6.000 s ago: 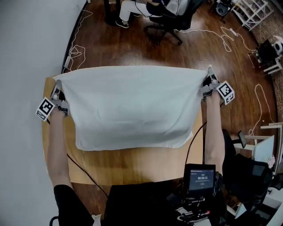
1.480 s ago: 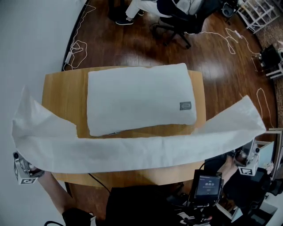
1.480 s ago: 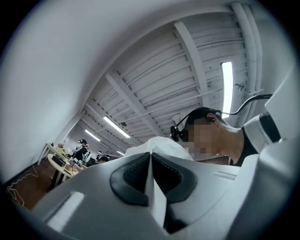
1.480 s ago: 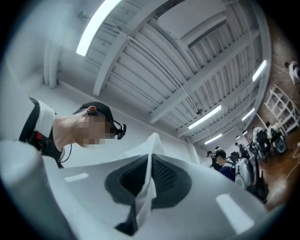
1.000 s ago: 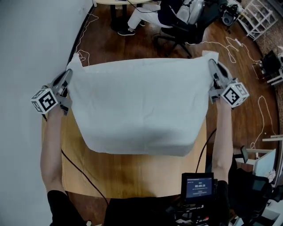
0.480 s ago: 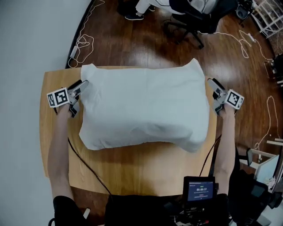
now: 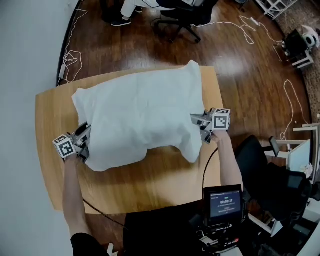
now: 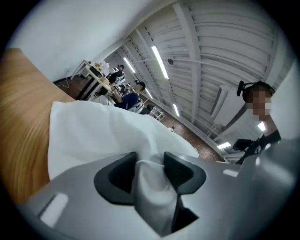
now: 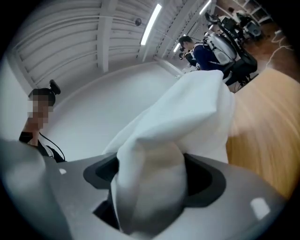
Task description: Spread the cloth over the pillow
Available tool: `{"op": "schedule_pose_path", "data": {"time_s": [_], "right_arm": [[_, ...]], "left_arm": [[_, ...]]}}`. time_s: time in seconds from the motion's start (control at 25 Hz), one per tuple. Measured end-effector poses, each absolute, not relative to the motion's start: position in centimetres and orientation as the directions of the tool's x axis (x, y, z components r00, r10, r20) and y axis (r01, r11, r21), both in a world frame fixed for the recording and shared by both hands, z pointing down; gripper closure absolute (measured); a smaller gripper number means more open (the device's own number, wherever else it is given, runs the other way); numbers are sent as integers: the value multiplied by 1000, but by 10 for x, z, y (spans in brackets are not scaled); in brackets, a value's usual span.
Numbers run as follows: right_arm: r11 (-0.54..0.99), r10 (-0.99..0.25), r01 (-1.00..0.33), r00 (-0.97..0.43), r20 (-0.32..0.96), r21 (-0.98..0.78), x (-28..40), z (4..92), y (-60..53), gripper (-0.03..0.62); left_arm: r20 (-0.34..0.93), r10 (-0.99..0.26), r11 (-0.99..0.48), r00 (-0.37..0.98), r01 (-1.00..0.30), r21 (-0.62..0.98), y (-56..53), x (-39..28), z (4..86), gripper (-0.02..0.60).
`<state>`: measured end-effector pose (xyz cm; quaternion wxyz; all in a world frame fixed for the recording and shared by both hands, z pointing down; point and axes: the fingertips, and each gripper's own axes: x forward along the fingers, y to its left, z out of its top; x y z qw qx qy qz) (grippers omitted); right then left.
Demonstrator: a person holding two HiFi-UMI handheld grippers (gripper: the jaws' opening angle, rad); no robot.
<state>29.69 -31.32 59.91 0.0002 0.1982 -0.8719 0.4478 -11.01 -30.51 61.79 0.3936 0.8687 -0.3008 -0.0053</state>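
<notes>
At the cloth (image 7: 137, 117) corners, left tool (image 8: 151, 171) and right tool (image 9: 152, 178), jaws closing, apparently pinch it.

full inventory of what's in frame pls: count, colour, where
cloth: 1, white, draped in a mound on the table
table: 1, light wood, centre
office chair: 1, black, beyond the table
seated person: 1, light trousers, top edge
cables: several, white, on the dark floor
screen: 1, black, blue display, near edge below the table
left claw: 1, grey, near-left cloth corner, jaws just closing on cloth
right claw: 1, grey, near-right corner, jaws just closing on cloth
</notes>
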Motion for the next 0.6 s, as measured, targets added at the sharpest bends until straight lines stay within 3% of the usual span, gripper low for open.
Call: {"op": "schedule_pose_path", "data": {"time_s": [0.12, 0.2, 0.32, 0.44, 0.52, 0.6], "right_arm": [[483, -414, -367, -896, 162, -795, 291, 588, -256, 191], [447, -451, -446, -861, 235, -776, 309, 597, -217, 192], [321, -576, -714, -669, 470, -622, 393, 622, -182, 117], [198, -690, -895, -416, 592, -399, 462, 587, -172, 120], [369, -691, -882, -471, 548, -292, 407, 536, -181, 132], [618, -610, -756, -633, 476, -214, 317, 500, -202, 134]], "left_arm": [[256, -465, -553, 847, -504, 664, -261, -121, 608, 397], [288, -462, -549, 839, -525, 650, -234, -146, 613, 397], [303, -612, -476, 730, -647, 596, -217, -216, 601, 397], [228, -769, -437, 597, -752, 493, -202, -261, 529, 397], [199, -715, -552, 670, -716, 428, -191, -230, 486, 412], [247, -552, -697, 797, -603, 388, -181, -162, 491, 425]]}}
